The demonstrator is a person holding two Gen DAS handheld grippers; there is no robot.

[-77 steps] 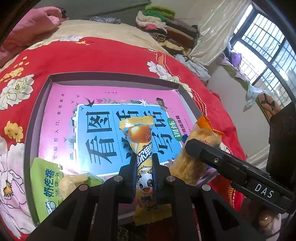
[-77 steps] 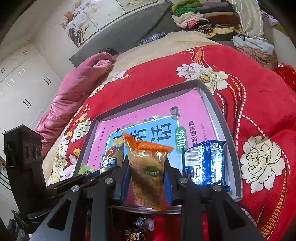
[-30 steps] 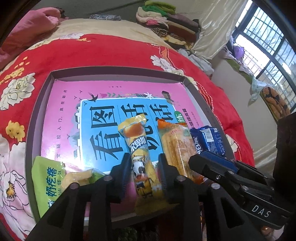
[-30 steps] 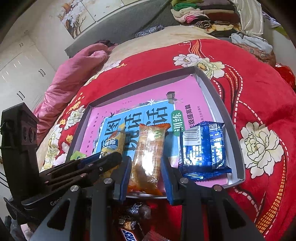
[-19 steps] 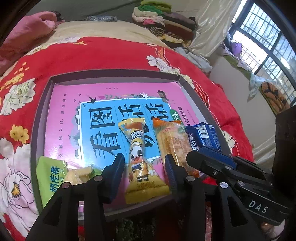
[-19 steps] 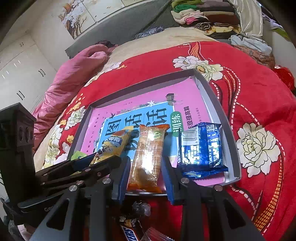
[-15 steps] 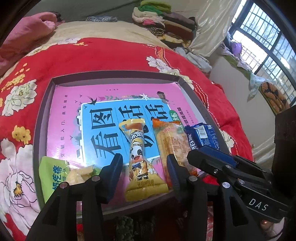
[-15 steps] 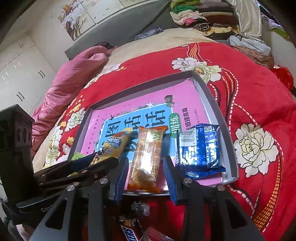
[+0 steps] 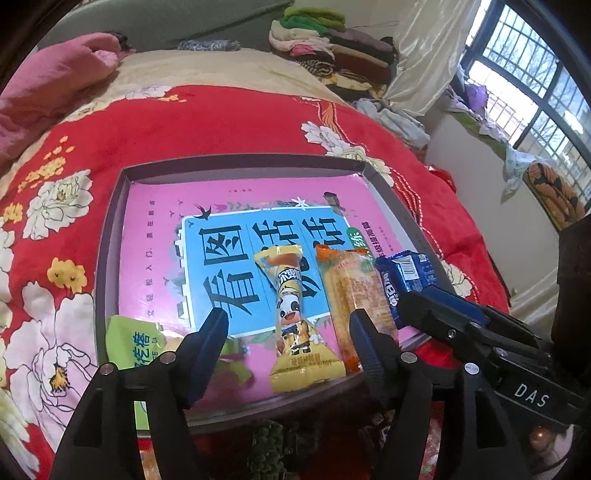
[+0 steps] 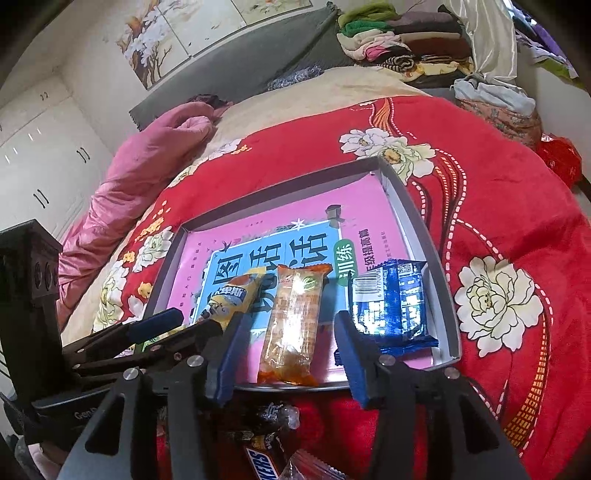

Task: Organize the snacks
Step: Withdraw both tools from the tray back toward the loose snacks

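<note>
A grey shallow box (image 9: pixel 110 229) (image 10: pixel 424 229) lies on a red flowered bedspread, with a pink and blue book inside. At its near edge lie a green packet (image 9: pixel 129 347), a yellow cow-print snack (image 9: pixel 295 317) (image 10: pixel 232 295), an orange snack bar (image 9: pixel 351 291) (image 10: pixel 295 321) and a blue packet (image 9: pixel 406 273) (image 10: pixel 391 302). My left gripper (image 9: pixel 288 328) is open and empty, its jaws either side of the yellow snack. My right gripper (image 10: pixel 284 343) is open and empty, astride the orange bar.
Loose wrapped candies and a Snickers bar (image 10: pixel 264 458) lie on the bedspread below the box's near edge. A pink quilt (image 10: pixel 147 155) lies at the far left. Folded clothes (image 10: pixel 399 33) are piled at the back, a window (image 9: pixel 535 77) stands to the right.
Both grippers have let go: the yellow snack and the orange bar now lie flat in the box. Both pairs of jaws have opened wide and drawn back slightly.
</note>
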